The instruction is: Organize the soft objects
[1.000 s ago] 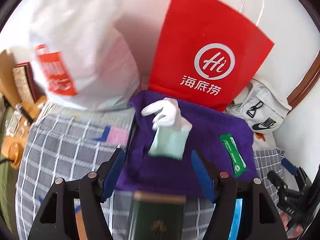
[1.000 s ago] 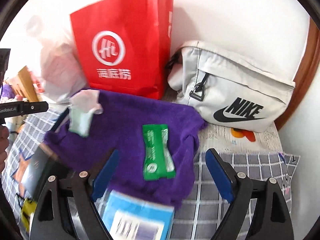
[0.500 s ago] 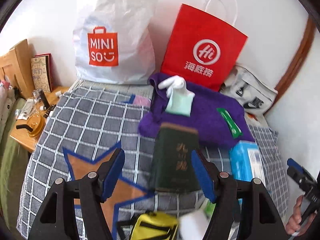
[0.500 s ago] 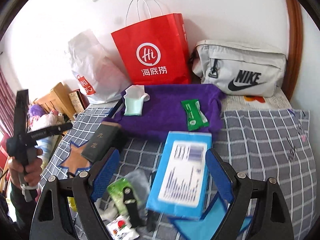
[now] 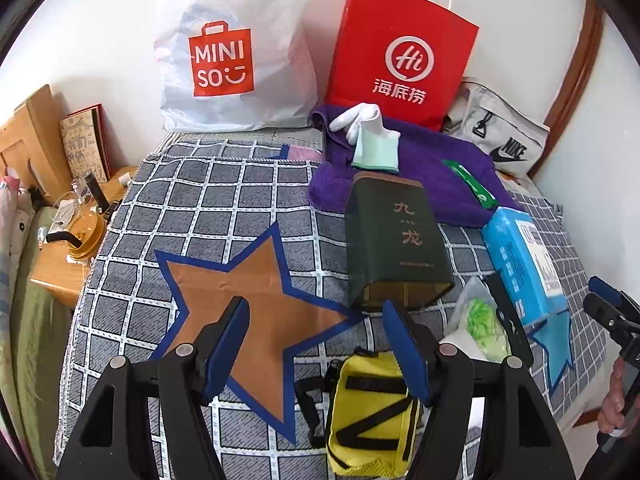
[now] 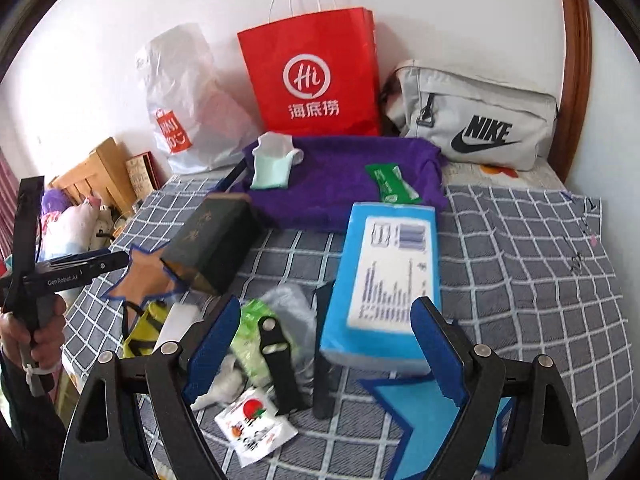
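A purple towel point(image 5: 432, 164) point(image 6: 344, 176) lies at the back of the checked bed cover. On it rest white and mint socks point(image 5: 372, 140) point(image 6: 274, 164) and a green wipes packet point(image 5: 472, 184) point(image 6: 392, 184). A blue tissue pack point(image 5: 524, 264) point(image 6: 388, 276) lies nearer, between my right gripper's fingers in its view. A yellow pouch point(image 5: 372, 408) point(image 6: 144, 328) lies by my left gripper point(image 5: 320, 352), which is open and empty above the star pattern. My right gripper point(image 6: 324, 356) is open and empty.
A dark green box point(image 5: 396, 240) point(image 6: 212, 240) lies mid-bed. A red paper bag point(image 5: 400, 64) point(image 6: 316, 76), white Miniso bag point(image 5: 232, 56) and grey Nike bag point(image 6: 472, 120) stand along the back wall. Small packets and black straps point(image 6: 276, 356) lie near front. A wooden nightstand point(image 5: 68, 256) stands at left.
Both grippers have pulled back from the purple towel toward the near side of the bed, so more objects show. Both stay open and empty.
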